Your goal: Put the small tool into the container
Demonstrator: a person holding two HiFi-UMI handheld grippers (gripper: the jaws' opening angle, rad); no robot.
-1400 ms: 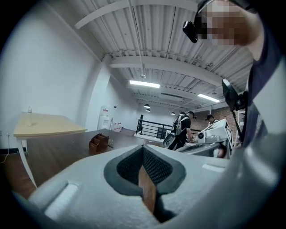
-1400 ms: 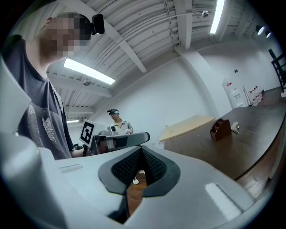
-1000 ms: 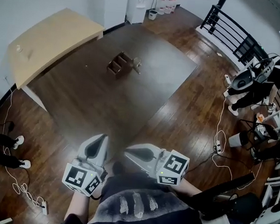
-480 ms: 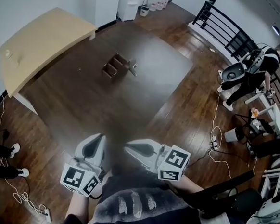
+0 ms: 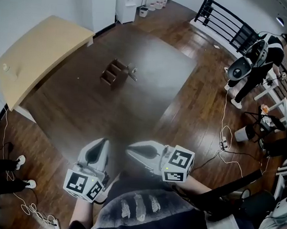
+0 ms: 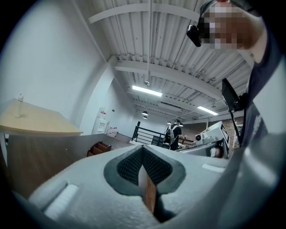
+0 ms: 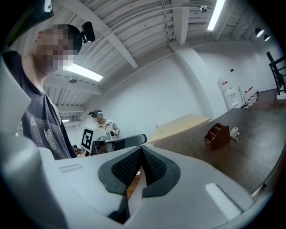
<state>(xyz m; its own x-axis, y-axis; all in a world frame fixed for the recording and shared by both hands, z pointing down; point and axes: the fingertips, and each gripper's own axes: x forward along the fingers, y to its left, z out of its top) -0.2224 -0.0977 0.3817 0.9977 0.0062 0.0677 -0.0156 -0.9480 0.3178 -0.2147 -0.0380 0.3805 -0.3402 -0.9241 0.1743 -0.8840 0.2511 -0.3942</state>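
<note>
Grey moulded-plastic left gripper (image 5: 101, 142) with a marker cube at its rear, held low against a dark printed shirt; ribbed black pads brought together, nothing between them. Matching grey plastic right gripper (image 5: 129, 151), just beside the first and angled toward it; jaws likewise pressed tight, empty. Both poised over the near edge of a large dark brown rectangular table (image 5: 150, 87), well apart from everything standing on it. Toward the far left part of that table: small brown wooden container with open compartments (image 5: 110, 73), upright. Just beside its right side, lying flat on the tabletop: small pale metallic tool (image 5: 132, 72), plainly outside the container; contact between the two not determinable, exact type too small to tell. Beyond and to the left: light wooden tabletop (image 5: 39, 54), apart from the dark one. At the far end of the room: black metal railing (image 5: 225, 24); near it, standing person in dark clothing (image 5: 259, 51), not involved. Step in hand, as judged: opening approach only, no grasp made, task barely begun. Next move, as judged: long forward reach across the table with one gripper, jaws parted before arrival, lowered astride the tool and closed on it, then a short lift and carry over a compartment. Point of care: tool low and flat, close to the container wall, hence little room for a jaw on that side.
</note>
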